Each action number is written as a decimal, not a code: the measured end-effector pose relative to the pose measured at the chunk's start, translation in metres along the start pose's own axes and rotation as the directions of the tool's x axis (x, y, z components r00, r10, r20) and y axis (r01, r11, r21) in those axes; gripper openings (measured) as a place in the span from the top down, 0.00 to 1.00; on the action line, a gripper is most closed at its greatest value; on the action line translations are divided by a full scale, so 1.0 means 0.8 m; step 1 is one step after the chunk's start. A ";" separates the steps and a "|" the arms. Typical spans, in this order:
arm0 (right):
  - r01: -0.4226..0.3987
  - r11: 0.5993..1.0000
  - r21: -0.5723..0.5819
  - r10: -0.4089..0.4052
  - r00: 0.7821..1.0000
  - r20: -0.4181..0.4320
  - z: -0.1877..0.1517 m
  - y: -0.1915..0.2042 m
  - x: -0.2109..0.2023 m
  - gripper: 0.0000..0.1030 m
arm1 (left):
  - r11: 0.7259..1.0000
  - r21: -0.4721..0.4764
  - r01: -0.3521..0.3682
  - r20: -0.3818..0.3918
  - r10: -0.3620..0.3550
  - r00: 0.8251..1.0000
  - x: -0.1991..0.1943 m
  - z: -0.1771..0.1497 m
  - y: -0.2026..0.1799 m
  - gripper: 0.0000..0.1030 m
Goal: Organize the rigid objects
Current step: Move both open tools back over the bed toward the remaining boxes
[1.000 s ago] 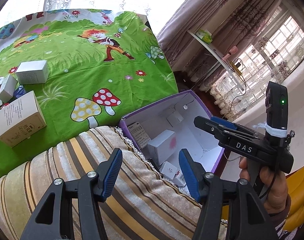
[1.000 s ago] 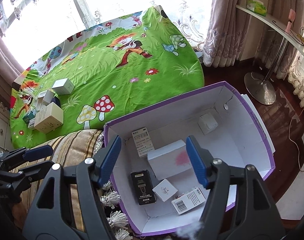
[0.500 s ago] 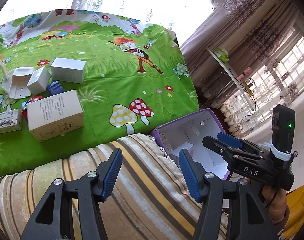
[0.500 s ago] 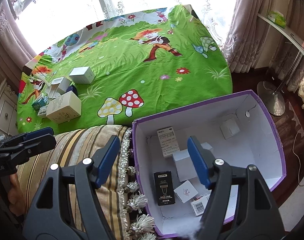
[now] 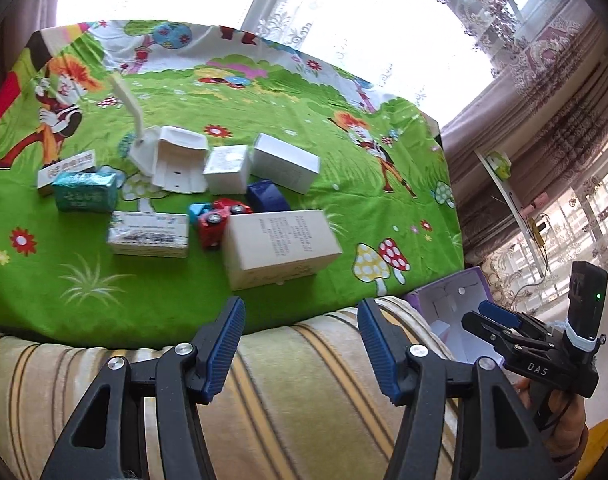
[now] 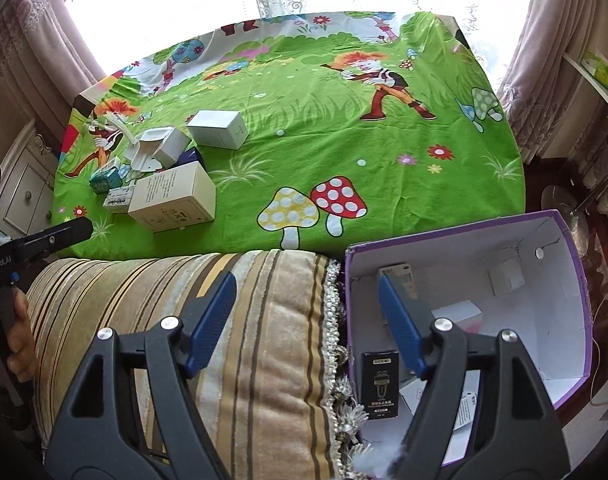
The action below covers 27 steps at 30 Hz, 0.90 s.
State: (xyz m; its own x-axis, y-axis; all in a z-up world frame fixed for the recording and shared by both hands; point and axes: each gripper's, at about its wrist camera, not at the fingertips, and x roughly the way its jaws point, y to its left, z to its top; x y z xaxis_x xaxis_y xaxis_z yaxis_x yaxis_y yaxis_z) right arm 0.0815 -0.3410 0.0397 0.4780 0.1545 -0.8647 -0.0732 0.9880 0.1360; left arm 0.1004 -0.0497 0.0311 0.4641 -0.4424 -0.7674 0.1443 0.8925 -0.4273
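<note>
A pile of small boxes lies on the green cartoon cloth: a large cream box (image 5: pixel 280 246) (image 6: pixel 174 196), a white box (image 5: pixel 286 162) (image 6: pixel 218 128), a teal pack (image 5: pixel 84 196), a flat printed box (image 5: pixel 148 234) and a red toy car (image 5: pixel 216 222). My left gripper (image 5: pixel 300 350) is open and empty, hovering over the striped cushion (image 5: pixel 304 400) just short of the cream box. My right gripper (image 6: pixel 308 324) is open and empty, straddling the cushion edge and the purple storage box (image 6: pixel 564 320), which holds a black box (image 6: pixel 380 384) and several white boxes.
A white plastic stand (image 5: pixel 172 160) lies among the boxes. The striped cushion (image 6: pixel 224 340) with tassels runs along the near edge of the cloth. Curtains, a window and a wall shelf (image 5: pixel 504 184) stand behind. The right gripper also shows in the left wrist view (image 5: pixel 500 326).
Both grippers have swung left, away from the purple box and toward the pile of boxes on the cloth. Both stay open and empty.
</note>
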 end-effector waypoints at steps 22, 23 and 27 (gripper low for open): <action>-0.096 0.986 -0.139 0.089 0.994 -0.056 0.037 0.112 0.050 0.15 | 0.975 -0.094 -0.201 0.043 0.206 0.978 -0.014 0.053 0.130 0.18; -0.099 0.985 -0.145 0.091 0.994 -0.059 0.039 0.117 0.053 0.14 | 0.973 -0.090 -0.213 0.038 0.217 0.975 -0.012 0.058 0.134 0.17; -0.114 0.981 -0.158 0.103 0.992 -0.075 0.048 0.138 0.069 0.12 | 0.962 -0.094 -0.256 0.026 0.259 0.965 0.000 0.078 0.155 0.11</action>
State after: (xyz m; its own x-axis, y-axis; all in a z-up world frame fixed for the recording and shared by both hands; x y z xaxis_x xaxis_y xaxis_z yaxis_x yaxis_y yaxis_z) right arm 0.1331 -0.2231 0.0255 0.4009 0.2555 -0.8798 -0.2648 0.9516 0.1557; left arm 0.1723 0.0663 0.0081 0.5080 -0.1933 -0.8394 -0.0623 0.9637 -0.2596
